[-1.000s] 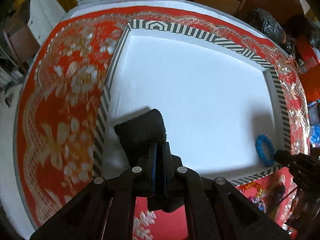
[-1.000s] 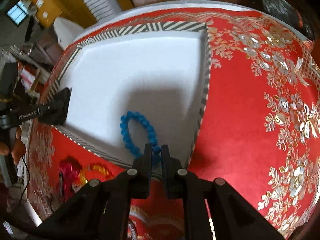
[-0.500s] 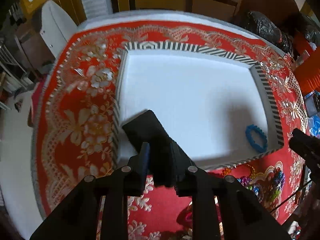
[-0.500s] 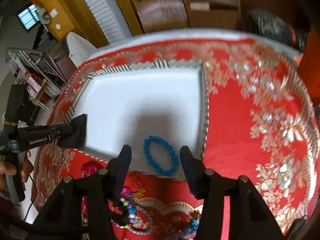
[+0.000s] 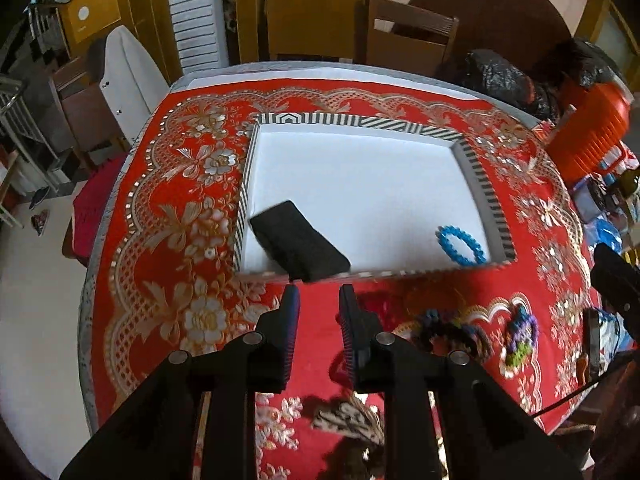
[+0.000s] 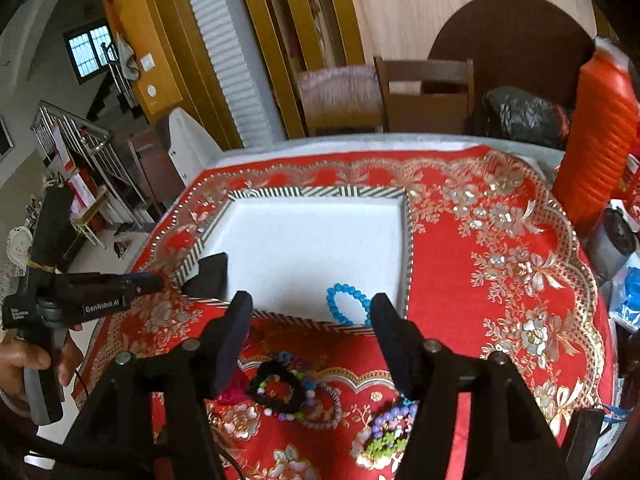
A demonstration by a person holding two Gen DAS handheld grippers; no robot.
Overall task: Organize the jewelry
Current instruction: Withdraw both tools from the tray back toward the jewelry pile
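On the red floral tablecloth [image 5: 168, 216], left wrist view: striped-rim tray [image 5: 486, 192] with white floor sits mid-table. Left gripper [image 5: 319, 297] hangs above the cloth just short of the tray's near rim, jaws parted by a narrow gap, nothing between them. Black velvet pouch [image 5: 300, 242] lies tilted in the tray's near-left corner, one end overhanging the near rim; not touched by the pads. Blue bead bracelet [image 5: 460, 245] lies flat in the near-right corner, close to the rim. Well apart from the pouch. Loose pile of beaded bracelets [image 5: 472, 330] on the cloth outside the tray, right of the gripper; blurred, can't separate pieces. Black-and-white patterned item [image 5: 348, 420] on the cloth under the gripper body, unclear what. Right gripper's tip enters at the right edge.

Right wrist view: right gripper [image 6: 310, 306] jaws wide and opening, empty. Blue bead bracelet [image 6: 347, 305] shows between the fingers but lies in the tray [image 6: 406, 248] below, untouched. Black pouch [image 6: 210, 276] at the tray's left corner. Left gripper [image 6: 156, 282] comes in from the left, tip next to the pouch, held by a hand [image 6: 24, 364]. Multicolour bead bracelets [image 6: 288, 388] and a purple-green one [image 6: 386, 428] lie on the cloth near the camera, outside the tray.
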